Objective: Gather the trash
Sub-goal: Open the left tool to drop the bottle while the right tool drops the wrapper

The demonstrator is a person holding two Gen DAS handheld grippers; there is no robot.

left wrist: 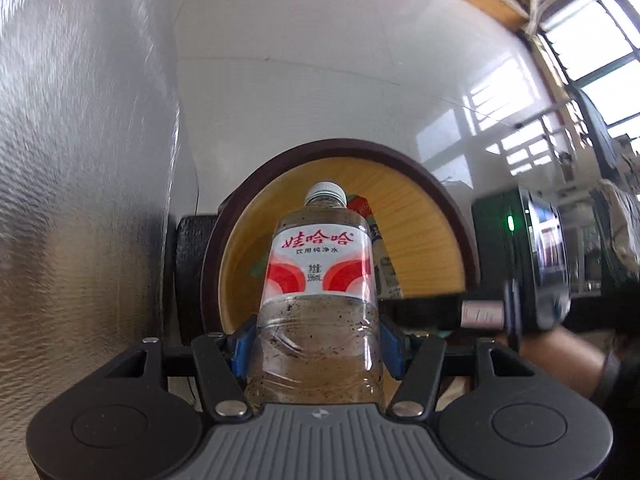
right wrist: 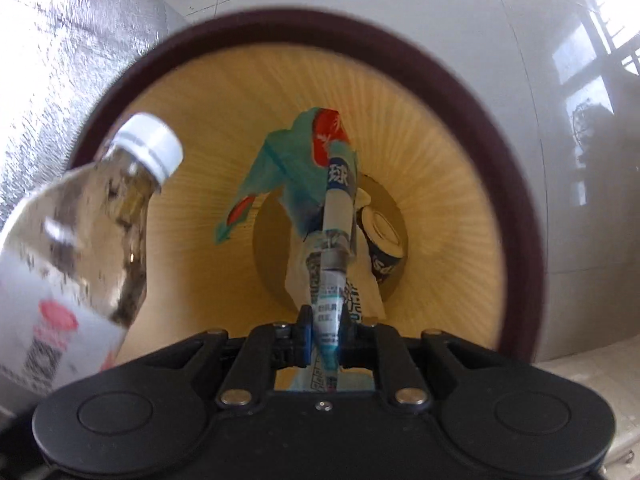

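My left gripper (left wrist: 318,344) is shut on a clear plastic water bottle (left wrist: 320,276) with a white cap and a red-and-white label, held upright before the mouth of a round bin (left wrist: 436,184) with a dark brown rim and yellow wood-grain inside. The bottle also shows at the left of the right wrist view (right wrist: 88,220). My right gripper (right wrist: 326,332) is shut on a flat crumpled snack wrapper (right wrist: 332,240) that points into the bin (right wrist: 516,184). A teal-and-red wrapper (right wrist: 288,160) and a crushed dark can (right wrist: 384,244) lie inside the bin.
A silver foil-covered surface (left wrist: 80,160) rises at the left, and also shows in the right wrist view (right wrist: 60,40). The glossy white floor (left wrist: 360,80) surrounds the bin. The other gripper's body and the person's wrist (left wrist: 560,352) are at the right. Windows (left wrist: 600,60) are at the far right.
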